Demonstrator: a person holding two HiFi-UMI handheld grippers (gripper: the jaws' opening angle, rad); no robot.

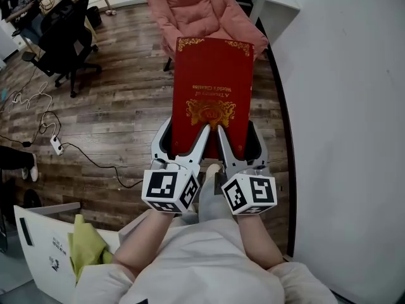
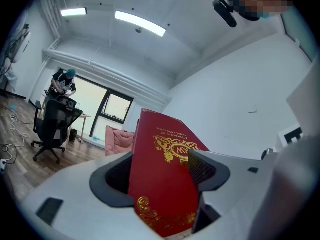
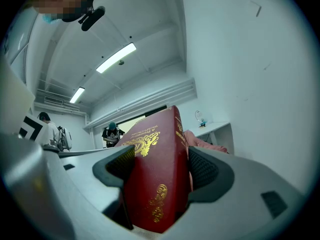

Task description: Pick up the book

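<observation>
red hardback book [image 1: 212, 90] is up in the air, clear of any surface. it hangs over the wooden floor [image 1: 107, 119], beside the edge of the white table [image 1: 348, 138], with the pink armchair [image 1: 196, 8] beyond its far end. the cover faces the head view, gold title upside down.

left gripper [image 1: 185, 138]: jaws closed onto the book at its near end, one pad on the front cover, the other behind it. right gripper [image 1: 239, 141]: same, just beside the left. in the right gripper view the book [image 3: 157, 179] also shows a narrow red face, probably the spine.

handling, judged:
- boards look stiff; no sag along the length, so a pinch across the covers should carry it.
- probably moderate weight. both holds are at one end, so the free far end levers against the pads.
- cover looks smooth, so slip or pivot is the likely risk; keep it near upright.
- a hold nearer mid-length, or one per long edge, would be steadier.

in the left gripper view the book [image 2: 165, 179] sits deep between the jaws.
</observation>
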